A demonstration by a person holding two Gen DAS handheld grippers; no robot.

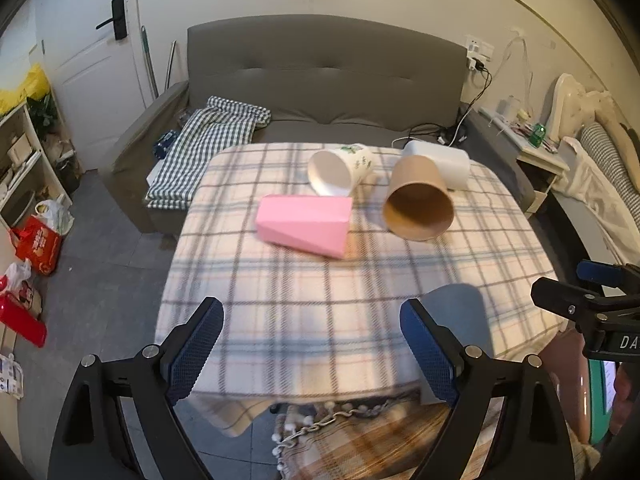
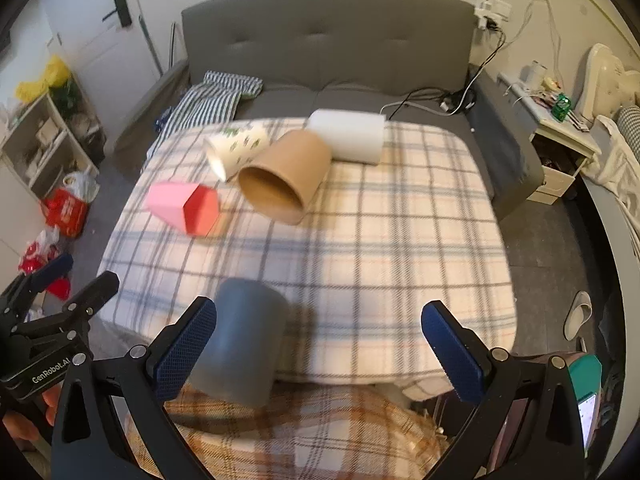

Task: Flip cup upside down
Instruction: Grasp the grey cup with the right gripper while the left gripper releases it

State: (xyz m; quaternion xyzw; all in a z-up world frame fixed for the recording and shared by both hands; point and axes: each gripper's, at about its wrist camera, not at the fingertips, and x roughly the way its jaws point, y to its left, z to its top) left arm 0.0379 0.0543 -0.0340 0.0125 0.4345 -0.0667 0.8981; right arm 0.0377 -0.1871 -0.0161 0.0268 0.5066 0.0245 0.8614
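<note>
Several cups lie on their sides on the plaid-covered table [image 1: 320, 280]. A pink faceted cup [image 1: 306, 226] [image 2: 182, 210] lies at mid-left. A white cup with green leaf print [image 1: 340, 170] [image 2: 236, 150] and a brown paper cup [image 1: 418, 204] [image 2: 284, 176] lie behind it, with a plain white cup [image 1: 440, 164] [image 2: 348, 136] at the back. A grey-blue cup [image 2: 244, 344] [image 1: 456, 308] stands at the near edge. My left gripper [image 1: 312, 348] is open, left of the grey-blue cup. My right gripper [image 2: 320, 352] is open, the grey-blue cup beside its left finger [image 2: 186, 350].
A grey sofa [image 1: 320, 80] with a checked cloth [image 1: 208, 136] stands behind the table. Shelves and red bags [image 1: 38, 244] are at the left. A nightstand [image 1: 536, 148] and bed are at the right. A plaid blanket [image 2: 300, 436] lies below the table's near edge.
</note>
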